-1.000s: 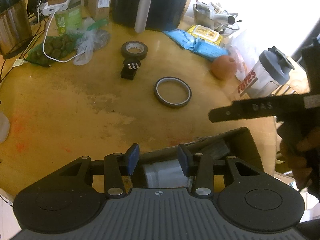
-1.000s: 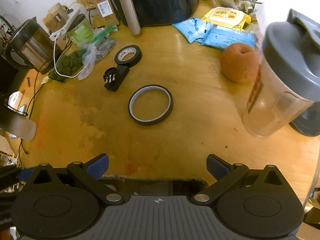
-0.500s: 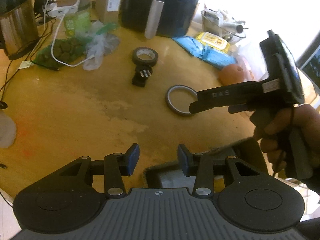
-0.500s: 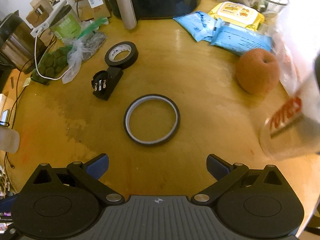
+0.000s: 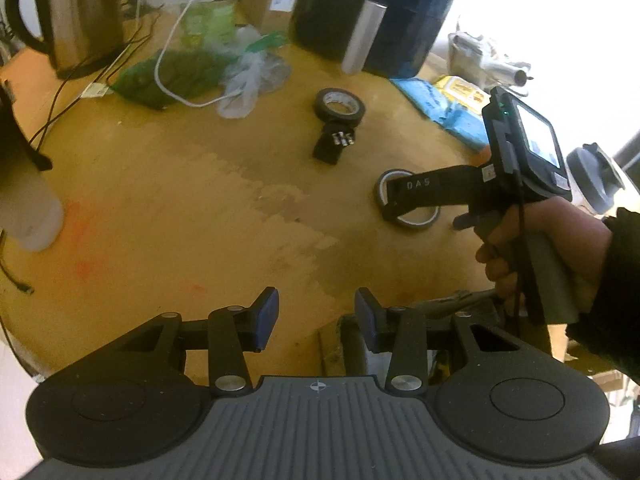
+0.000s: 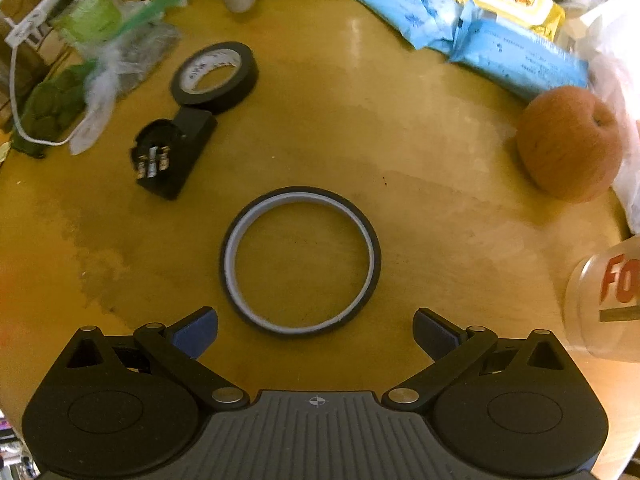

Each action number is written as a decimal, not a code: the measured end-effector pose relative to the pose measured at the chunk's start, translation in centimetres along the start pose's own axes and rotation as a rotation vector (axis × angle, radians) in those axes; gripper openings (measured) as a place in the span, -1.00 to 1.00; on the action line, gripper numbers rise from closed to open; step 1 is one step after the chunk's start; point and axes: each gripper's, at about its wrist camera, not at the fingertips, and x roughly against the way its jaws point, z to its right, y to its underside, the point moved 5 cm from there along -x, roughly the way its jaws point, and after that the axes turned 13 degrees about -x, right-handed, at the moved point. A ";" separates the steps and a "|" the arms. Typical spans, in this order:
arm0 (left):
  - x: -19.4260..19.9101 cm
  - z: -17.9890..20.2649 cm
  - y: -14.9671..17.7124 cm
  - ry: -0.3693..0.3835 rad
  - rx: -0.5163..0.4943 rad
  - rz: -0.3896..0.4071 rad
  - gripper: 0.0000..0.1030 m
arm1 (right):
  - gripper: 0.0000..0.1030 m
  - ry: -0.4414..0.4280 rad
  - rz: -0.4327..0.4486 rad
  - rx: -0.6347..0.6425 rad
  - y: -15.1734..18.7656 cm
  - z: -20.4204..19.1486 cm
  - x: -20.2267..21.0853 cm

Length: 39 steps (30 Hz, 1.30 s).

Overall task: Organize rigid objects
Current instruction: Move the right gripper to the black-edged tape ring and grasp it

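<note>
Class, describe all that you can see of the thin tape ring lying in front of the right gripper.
The thin tape ring is a wide, flat hoop, dark outside with a pale grey-blue inner band, most likely a nearly spent roll. It lies flat on the worn yellow wooden table, bare wood showing through its middle. Nothing touches it. The right gripper is open, its blue pads spread just short of the ring. The left wrist view shows that gripper's body partly covering it.

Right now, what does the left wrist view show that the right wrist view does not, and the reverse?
Only the left wrist view shows the kettle, the right hand and its hand-held gripper's body over the thin ring. Only the right wrist view shows the apple and the right hand-held gripper open before the ring. Both show the tape roll and black holder.
</note>
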 end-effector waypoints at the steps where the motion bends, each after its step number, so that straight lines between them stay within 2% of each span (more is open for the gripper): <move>1: 0.0 -0.1 0.1 -0.004 0.005 0.000 -0.19 | 1.00 0.015 0.015 0.001 -0.2 -0.1 -0.2; 12: 0.1 -0.4 0.5 -0.017 0.029 -0.004 -0.19 | 1.00 0.060 0.035 -0.001 -1.7 -2.5 -1.3; 15: 0.2 -0.4 0.5 -0.021 0.031 -0.001 -0.19 | 1.00 0.019 0.040 -0.012 -1.7 -3.1 -1.2; 19: 0.3 -0.4 0.6 -0.026 0.037 0.000 -0.19 | 1.00 0.006 0.060 -0.064 -2.1 -3.1 -1.0; 29: 0.4 -0.2 0.6 -0.033 0.039 0.000 -0.19 | 1.00 0.092 0.060 -0.046 -2.4 -4.2 -2.2; 31: 0.5 -0.2 0.6 -0.033 0.038 0.000 -0.19 | 0.95 0.105 0.061 -0.050 -2.3 -4.1 -2.3; 34: 0.5 -0.2 0.6 -0.035 0.036 0.000 -0.19 | 0.78 0.110 0.074 -0.051 -2.0 -3.5 -1.7; 39: 0.5 -0.1 0.5 -0.037 0.027 0.004 -0.19 | 0.77 0.071 0.055 -0.045 -1.8 -2.4 -0.9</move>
